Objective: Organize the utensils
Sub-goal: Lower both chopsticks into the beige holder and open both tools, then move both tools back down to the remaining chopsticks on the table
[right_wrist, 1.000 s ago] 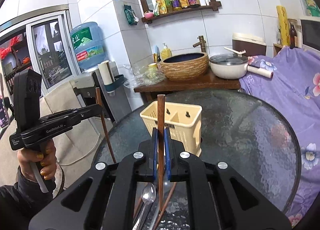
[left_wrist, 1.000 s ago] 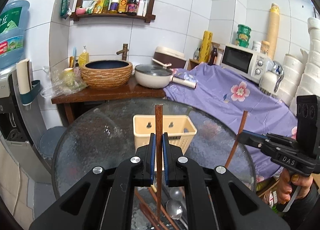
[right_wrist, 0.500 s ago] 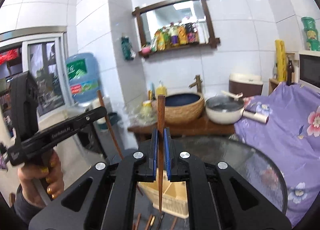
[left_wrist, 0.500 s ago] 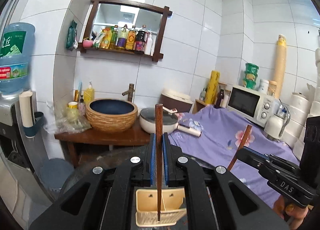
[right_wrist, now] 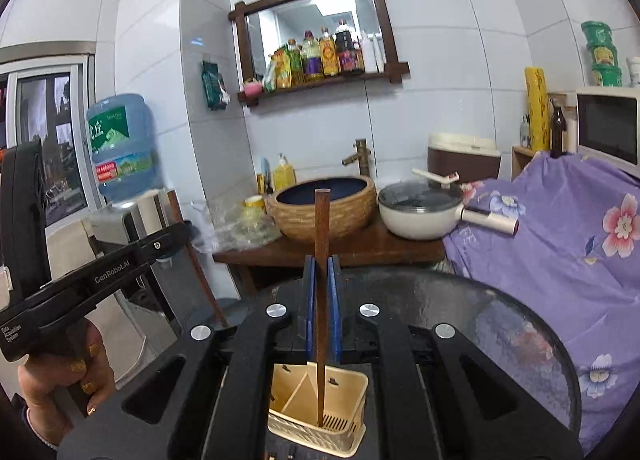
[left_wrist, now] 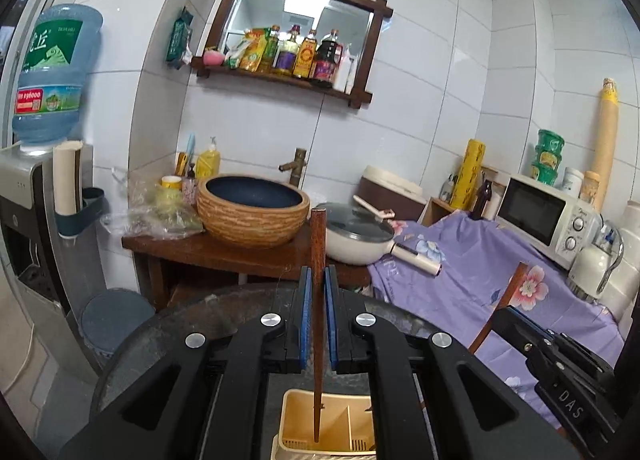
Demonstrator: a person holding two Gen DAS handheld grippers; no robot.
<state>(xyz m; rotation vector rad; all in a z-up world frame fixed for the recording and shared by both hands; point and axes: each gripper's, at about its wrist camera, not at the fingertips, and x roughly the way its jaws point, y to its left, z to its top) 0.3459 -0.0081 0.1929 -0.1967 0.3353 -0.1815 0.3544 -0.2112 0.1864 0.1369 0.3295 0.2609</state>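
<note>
My left gripper is shut on a brown wooden chopstick, held upright, its lower tip inside the left compartment of the cream utensil holder below. My right gripper is shut on a second brown chopstick, upright, its tip inside the right compartment of the same holder. The right gripper shows at the lower right of the left wrist view. The left gripper shows at the left of the right wrist view.
The holder stands on a round dark glass table. Behind it a wooden stand bears a woven basin and a white pan. A purple flowered cloth and a microwave are at right, a water dispenser at left.
Both grippers have risen from low over the table and now hold their chopsticks above the holder, tips lowered into its compartments. The spoons and loose chopsticks on the table have left view.
</note>
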